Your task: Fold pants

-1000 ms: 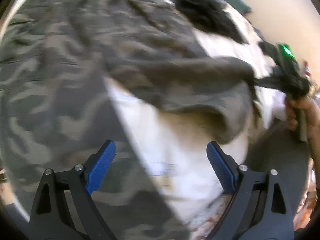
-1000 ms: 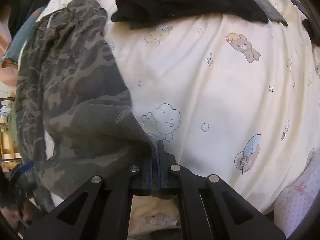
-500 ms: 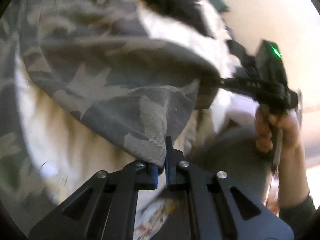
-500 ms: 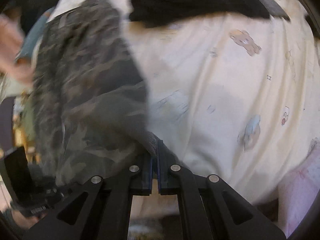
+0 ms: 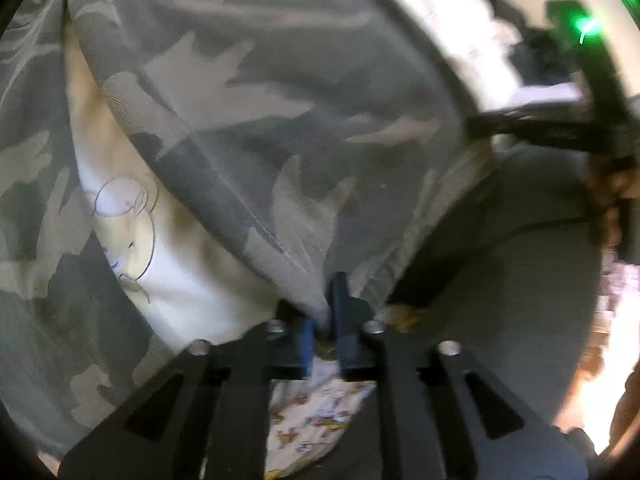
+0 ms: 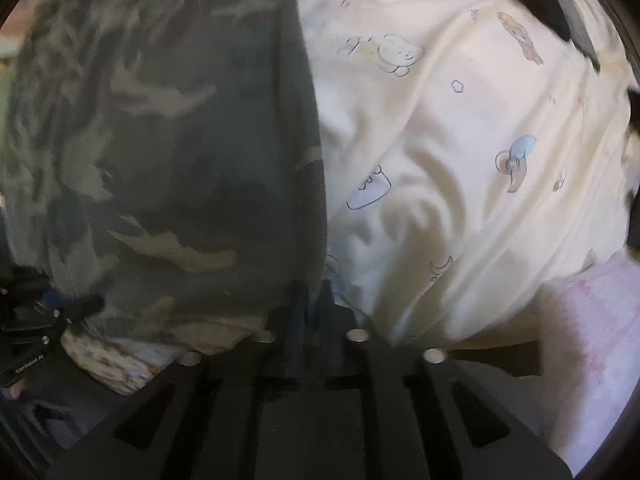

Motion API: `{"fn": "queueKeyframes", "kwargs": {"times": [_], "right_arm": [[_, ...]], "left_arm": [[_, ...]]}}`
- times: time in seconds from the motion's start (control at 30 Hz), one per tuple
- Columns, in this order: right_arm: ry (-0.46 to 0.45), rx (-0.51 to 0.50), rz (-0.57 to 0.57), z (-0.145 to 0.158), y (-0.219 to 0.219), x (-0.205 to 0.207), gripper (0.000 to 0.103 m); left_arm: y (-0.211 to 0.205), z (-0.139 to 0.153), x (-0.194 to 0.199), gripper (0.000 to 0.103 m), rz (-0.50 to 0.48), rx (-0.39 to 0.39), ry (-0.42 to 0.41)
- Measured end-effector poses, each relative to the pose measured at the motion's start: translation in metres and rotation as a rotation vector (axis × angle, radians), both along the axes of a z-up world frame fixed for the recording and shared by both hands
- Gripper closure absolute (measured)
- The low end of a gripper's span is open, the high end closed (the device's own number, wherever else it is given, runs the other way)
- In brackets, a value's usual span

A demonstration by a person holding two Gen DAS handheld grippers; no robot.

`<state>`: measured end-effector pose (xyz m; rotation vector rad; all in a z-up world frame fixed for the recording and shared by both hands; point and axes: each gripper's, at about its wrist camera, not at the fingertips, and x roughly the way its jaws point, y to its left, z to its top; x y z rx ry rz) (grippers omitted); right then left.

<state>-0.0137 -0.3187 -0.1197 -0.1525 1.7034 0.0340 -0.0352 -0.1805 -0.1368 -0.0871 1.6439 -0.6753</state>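
Left wrist view, blurred: the left gripper (image 5: 326, 320) has a corner of the camouflage pants (image 5: 256, 112) between its jaws, which are opening. The pants drape over the cartoon-print sheet (image 5: 132, 248).

Right wrist view: the right gripper (image 6: 310, 308) is opening too; whether cloth remains between its dark, blurred pads (image 6: 298, 312) is unclear.

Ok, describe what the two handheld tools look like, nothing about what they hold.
Both are black plastic. The left tool has triangular cut-outs, silver screws and blue finger pads. The right tool matches; seen from the left wrist, its body carries a green light.
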Motion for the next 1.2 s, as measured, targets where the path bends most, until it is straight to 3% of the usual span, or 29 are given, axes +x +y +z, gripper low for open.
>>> {"fn": "queueKeyframes", "kwargs": {"times": [0.03,0.1,0.17,0.2,0.3,0.37,0.43,0.57,0.63,0.73,0.9,1.0,1.07,1.13,1.2], "right_arm": [[0.005,-0.023,0.014,0.000,0.001,0.001,0.059],[-0.012,-0.023,0.027,0.011,0.002,0.004,0.058],[-0.076,0.019,0.009,0.032,0.001,0.010,0.058],[-0.140,0.063,-0.019,0.047,0.000,0.015,0.058],[-0.284,0.258,-0.089,0.070,0.009,0.030,0.050],[-0.323,0.310,-0.107,0.062,0.024,0.038,0.050],[-0.302,0.350,-0.112,0.036,0.045,0.049,0.050],[-0.175,0.220,-0.094,-0.039,0.082,0.057,0.049],[-0.183,0.197,-0.094,-0.043,0.086,0.058,0.049],[-0.190,0.207,-0.118,-0.019,0.090,0.057,0.049],[-0.205,0.470,0.013,0.028,0.137,0.045,0.049],[-0.144,0.652,0.016,0.022,0.178,0.029,0.049],[-0.074,0.687,-0.005,0.004,0.205,0.022,0.049],[-0.043,0.627,0.028,-0.017,0.225,0.016,0.049],[0.004,0.584,0.014,-0.039,0.233,0.011,0.049]], "left_arm": [[0.001,0.001,-0.001,0.077,-0.004,0.029,-0.012],[0.010,0.016,-0.001,0.055,0.001,0.029,-0.054],[0.025,0.043,0.002,0.018,0.026,0.044,-0.161],[0.031,0.053,0.005,0.014,0.040,0.054,-0.207],[0.067,0.075,0.020,0.013,0.118,0.090,-0.331],[0.106,0.076,0.041,0.013,0.219,0.146,-0.376],[0.148,0.074,0.051,0.013,0.339,0.203,-0.374],[0.206,0.064,0.064,0.013,0.479,0.302,-0.350],[0.236,0.069,0.068,0.013,0.544,0.317,-0.352],[0.276,0.078,0.064,0.013,0.630,0.340,-0.365],[0.302,0.065,0.045,0.013,0.672,0.378,-0.299],[0.316,0.051,0.027,0.013,0.667,0.372,-0.236],[0.319,0.041,0.012,0.014,0.683,0.355,-0.188],[0.316,0.029,0.002,0.016,0.678,0.336,-0.132],[0.302,0.018,-0.002,0.025,0.608,0.335,-0.097]]}}
